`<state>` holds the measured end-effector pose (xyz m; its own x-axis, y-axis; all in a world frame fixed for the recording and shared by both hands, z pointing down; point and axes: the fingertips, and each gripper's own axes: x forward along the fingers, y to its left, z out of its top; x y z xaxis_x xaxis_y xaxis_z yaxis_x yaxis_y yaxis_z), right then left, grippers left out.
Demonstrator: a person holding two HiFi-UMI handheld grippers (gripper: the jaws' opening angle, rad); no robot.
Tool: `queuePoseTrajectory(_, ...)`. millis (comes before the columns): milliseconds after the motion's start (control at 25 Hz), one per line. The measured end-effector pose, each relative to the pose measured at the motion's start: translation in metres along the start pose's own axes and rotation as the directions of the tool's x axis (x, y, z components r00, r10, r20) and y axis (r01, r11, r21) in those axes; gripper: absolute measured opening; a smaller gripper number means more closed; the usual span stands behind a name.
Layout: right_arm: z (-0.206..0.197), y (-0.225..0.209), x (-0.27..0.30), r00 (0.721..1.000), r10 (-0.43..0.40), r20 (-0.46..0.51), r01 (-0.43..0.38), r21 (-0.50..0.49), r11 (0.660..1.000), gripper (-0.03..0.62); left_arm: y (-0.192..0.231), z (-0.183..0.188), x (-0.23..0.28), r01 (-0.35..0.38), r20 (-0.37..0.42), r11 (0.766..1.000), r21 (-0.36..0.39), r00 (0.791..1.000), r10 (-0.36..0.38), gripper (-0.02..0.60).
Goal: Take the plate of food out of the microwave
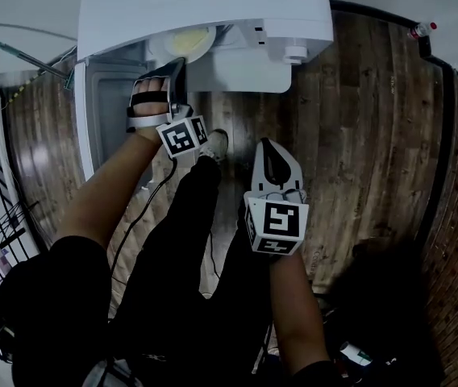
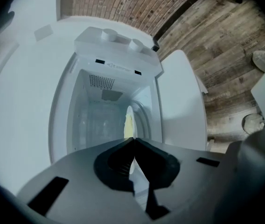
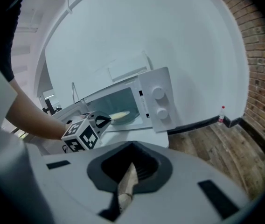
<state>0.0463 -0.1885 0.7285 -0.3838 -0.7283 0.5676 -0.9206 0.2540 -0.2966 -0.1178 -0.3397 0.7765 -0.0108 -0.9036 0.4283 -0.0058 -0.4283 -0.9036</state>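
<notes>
the plate (image 1: pixel 182 43) — judged stiff, breakable — is clamped at its near rim in the left gripper (image 1: pixel 177 64); the right gripper (image 1: pixel 272 153) is closed, empty.

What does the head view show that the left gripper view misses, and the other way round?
Only the head view: the person's left arm and right arm, and the right gripper's marker cube. Only the left gripper view: the microwave's inside, with vent holes. Both: the open microwave, the plate, the left gripper shut on its rim, and the wooden floor.
</notes>
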Motion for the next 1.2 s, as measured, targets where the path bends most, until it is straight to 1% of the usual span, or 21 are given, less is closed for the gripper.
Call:
queuePoseTrajectory(200,0.025,0.021,-0.013,0.998,0.051,0.024,-0.05,-0.063,0.997,0.009,0.011,-0.001,-0.028,0.003,-0.004,1.0,-0.01,1.0,-0.003,0.009)
queuePoseTrajectory(320,0.043,0.034,-0.025,0.997,0.077,0.033,-0.073,-0.093,0.993,0.009,0.02,0.001,-0.057,0.0,0.013,1.0,-0.015,1.0,0.0,0.009)
queuePoseTrajectory(480,0.073,0.045,-0.043,0.994,0.099,0.055,-0.09,-0.14,0.986,0.009,0.038,0.009,-0.095,-0.022,0.033,0.999,-0.044,0.999,0.023,0.009)
queuePoseTrajectory(680,0.105,0.072,-0.073,0.991,0.116,0.068,-0.102,-0.184,0.978,0.009,0.068,0.013,-0.153,-0.03,0.075,0.998,-0.054,0.997,0.034,0.009)
queuePoseTrajectory(800,0.12,0.091,-0.094,0.991,0.114,0.07,-0.099,-0.192,0.976,0.009,0.095,0.01,-0.192,-0.042,0.097,0.996,-0.075,0.994,0.049,0.009)
queuePoseTrajectory(920,0.138,0.111,-0.115,0.991,0.094,0.097,-0.075,-0.181,0.981,0.009,0.131,0.007,-0.222,-0.07,0.127,0.994,-0.083,0.989,0.08,0.009)
queuePoseTrajectory(1040,0.158,0.135,-0.138,0.988,0.068,0.141,-0.044,-0.166,0.985,0.009,0.173,0.001,-0.249,-0.107,0.151,0.991,-0.082,0.981,0.119,0.009)
queuePoseTrajectory(1200,0.188,0.164,-0.175,0.98,0.013,0.199,0.021,-0.168,0.985,0.009,0.234,-0.011,-0.291,-0.157,0.156,0.981,-0.11,0.972,0.173,0.009)
